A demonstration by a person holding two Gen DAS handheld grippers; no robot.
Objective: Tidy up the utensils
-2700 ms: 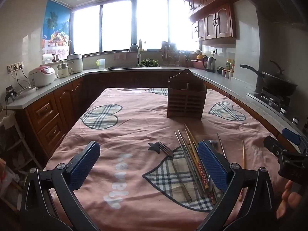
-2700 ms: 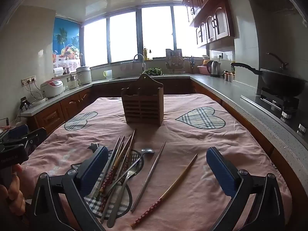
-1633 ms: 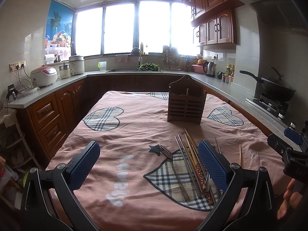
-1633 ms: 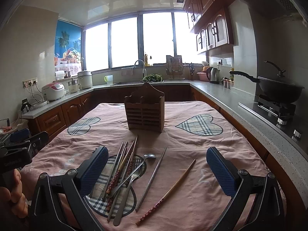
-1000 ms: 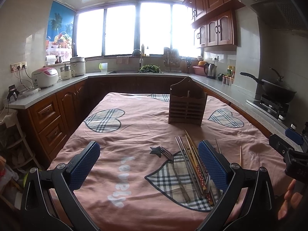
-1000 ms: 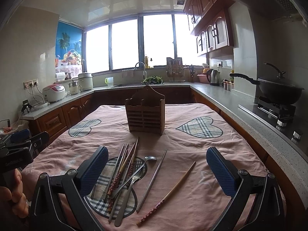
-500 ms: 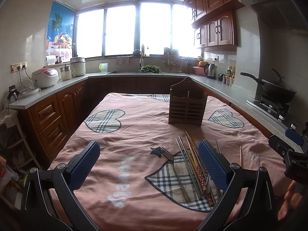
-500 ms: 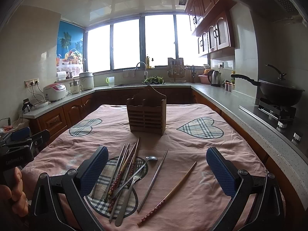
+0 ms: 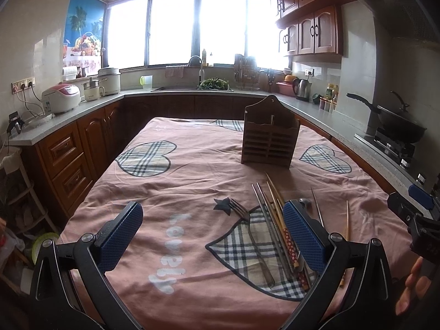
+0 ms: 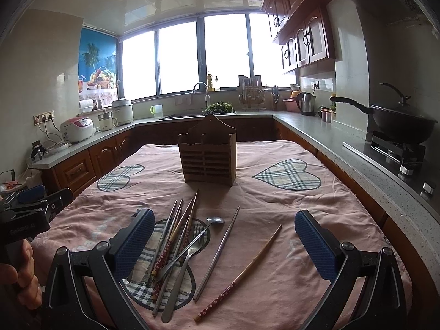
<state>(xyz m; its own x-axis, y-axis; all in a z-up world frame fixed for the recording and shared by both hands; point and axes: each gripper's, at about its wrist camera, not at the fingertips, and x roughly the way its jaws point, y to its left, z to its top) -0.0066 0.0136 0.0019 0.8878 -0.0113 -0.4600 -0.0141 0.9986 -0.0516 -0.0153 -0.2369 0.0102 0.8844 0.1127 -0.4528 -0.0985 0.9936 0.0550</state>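
A wooden slatted utensil holder (image 9: 270, 140) (image 10: 208, 156) stands upright on the pink tablecloth. In front of it lies a pile of chopsticks (image 10: 173, 238) (image 9: 275, 214), a spoon (image 10: 192, 244) and a fork (image 9: 251, 236) on a plaid heart patch. One metal chopstick (image 10: 218, 250) and one wooden chopstick with a red patterned end (image 10: 242, 272) lie apart to the right. My left gripper (image 9: 210, 236) is open and empty, left of the pile. My right gripper (image 10: 222, 243) is open and empty, above the loose chopsticks.
The table (image 9: 192, 165) is covered by a pink cloth with plaid hearts. Kitchen counters (image 10: 330, 137) run around it on the left, back and right. A wok (image 10: 396, 123) sits on the stove at right. Rice cookers (image 9: 62, 97) stand on the left counter.
Both grippers have stayed open and empty. The views have risen slightly and steadied; nothing on the table has moved.
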